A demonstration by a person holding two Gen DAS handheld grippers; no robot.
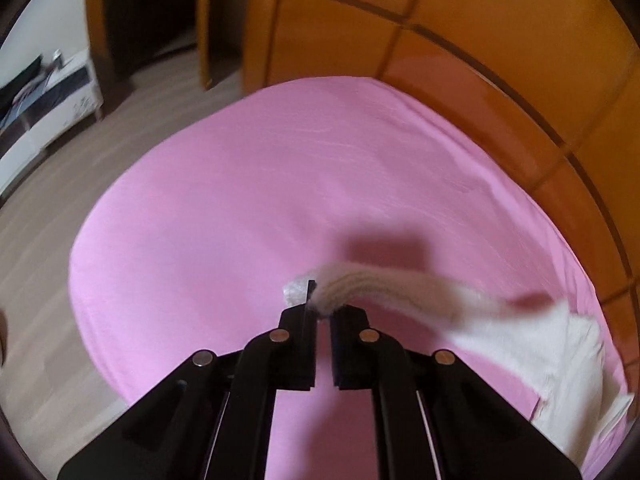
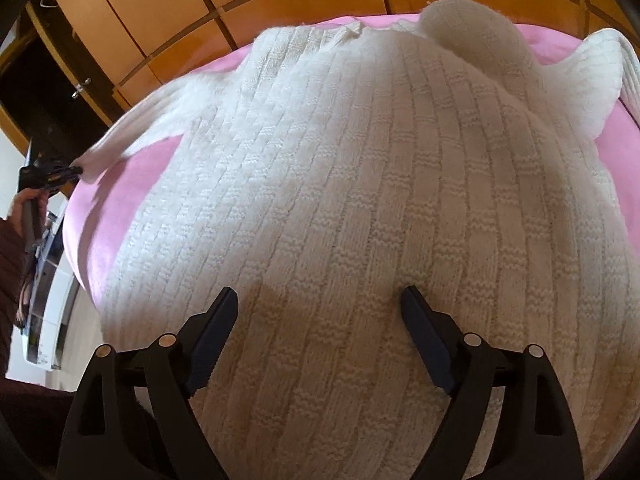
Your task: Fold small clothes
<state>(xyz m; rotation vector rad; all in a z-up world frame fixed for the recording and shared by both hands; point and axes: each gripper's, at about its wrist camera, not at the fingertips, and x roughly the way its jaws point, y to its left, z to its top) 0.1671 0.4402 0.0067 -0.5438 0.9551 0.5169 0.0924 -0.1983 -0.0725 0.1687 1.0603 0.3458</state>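
Note:
A small white knit sweater lies spread on a pink sheet. My left gripper is shut on the cuff of the sweater's left sleeve and holds it stretched out above the sheet; the sleeve runs right toward the sweater's body. In the right wrist view the left gripper shows at the far left, pinching that sleeve end. My right gripper is open and empty, with its fingers just above the sweater's lower body. The right sleeve lies bent at the upper right.
The pink sheet covers a bed. Orange wooden wardrobe panels stand behind it. A wood floor and a white low cabinet lie to the left of the bed.

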